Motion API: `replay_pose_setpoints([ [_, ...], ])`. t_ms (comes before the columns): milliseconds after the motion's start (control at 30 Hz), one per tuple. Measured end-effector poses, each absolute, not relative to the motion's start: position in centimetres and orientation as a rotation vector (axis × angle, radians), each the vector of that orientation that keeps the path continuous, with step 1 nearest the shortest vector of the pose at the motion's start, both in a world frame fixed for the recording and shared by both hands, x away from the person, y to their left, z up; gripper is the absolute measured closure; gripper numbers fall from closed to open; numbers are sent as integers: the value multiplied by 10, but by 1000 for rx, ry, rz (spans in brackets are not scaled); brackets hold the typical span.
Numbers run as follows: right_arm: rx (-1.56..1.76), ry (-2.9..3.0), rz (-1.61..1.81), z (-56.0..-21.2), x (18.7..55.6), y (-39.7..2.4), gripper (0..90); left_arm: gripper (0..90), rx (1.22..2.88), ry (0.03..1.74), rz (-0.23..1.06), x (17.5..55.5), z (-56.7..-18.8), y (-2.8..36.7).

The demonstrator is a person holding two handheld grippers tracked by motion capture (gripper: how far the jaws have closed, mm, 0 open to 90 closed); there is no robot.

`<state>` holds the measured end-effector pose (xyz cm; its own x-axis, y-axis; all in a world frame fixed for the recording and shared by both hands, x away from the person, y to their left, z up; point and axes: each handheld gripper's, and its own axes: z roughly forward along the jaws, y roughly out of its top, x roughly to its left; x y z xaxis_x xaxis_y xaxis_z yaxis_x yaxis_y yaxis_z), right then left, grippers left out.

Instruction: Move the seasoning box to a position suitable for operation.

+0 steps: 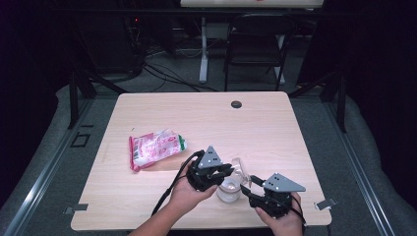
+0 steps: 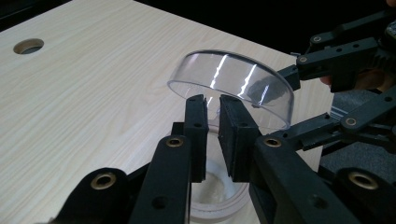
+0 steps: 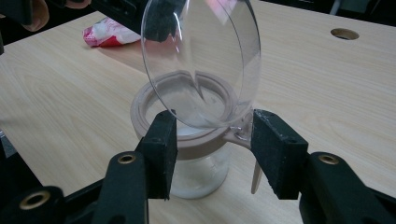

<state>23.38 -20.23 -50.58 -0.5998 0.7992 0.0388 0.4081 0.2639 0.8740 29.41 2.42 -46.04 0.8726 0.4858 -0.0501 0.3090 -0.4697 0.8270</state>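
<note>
A: Left gripper (image 1: 223, 172), held in the person's left hand (image 1: 189, 194), has its jaws nearly closed on the rim of the clear domed lid (image 2: 233, 86); in the left gripper view the two pads (image 2: 236, 135) stand with only a thin slit between them, the lid's edge in that slit.

B: And the right gripper (image 3: 212, 149)?

A: Its jaws stand apart on either side of the jar (image 3: 198, 140), just beside the tan collar. Neither pad presses on it, so it is released.

B: Position of the jar?

A: It stands upright on the wooden table (image 1: 206, 118), near the front edge, between the two grippers. The lid is hinged open and tilted up above the mouth.

B: Any readable writing?

A: None. A pink-and-white packet (image 1: 155, 147) with a green end lies flat on the table, well apart to the left of the jar; its print is too blurred to read. A dark round grommet (image 1: 236, 104) sits near the far edge.
</note>
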Motion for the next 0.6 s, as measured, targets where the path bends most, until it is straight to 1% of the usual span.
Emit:
replay_pose_setpoints([
  [300,1084,2121,1288,-506,233,-201,527,741,2099,614,239,297,-471,30],
  [433,1091,2115,1289,-505,233,-202,536,714,2120,627,265,299,-478,33],
  [600,1084,2121,1293,-505,233,-202,553,680,2127,648,269,302,-485,35],
])
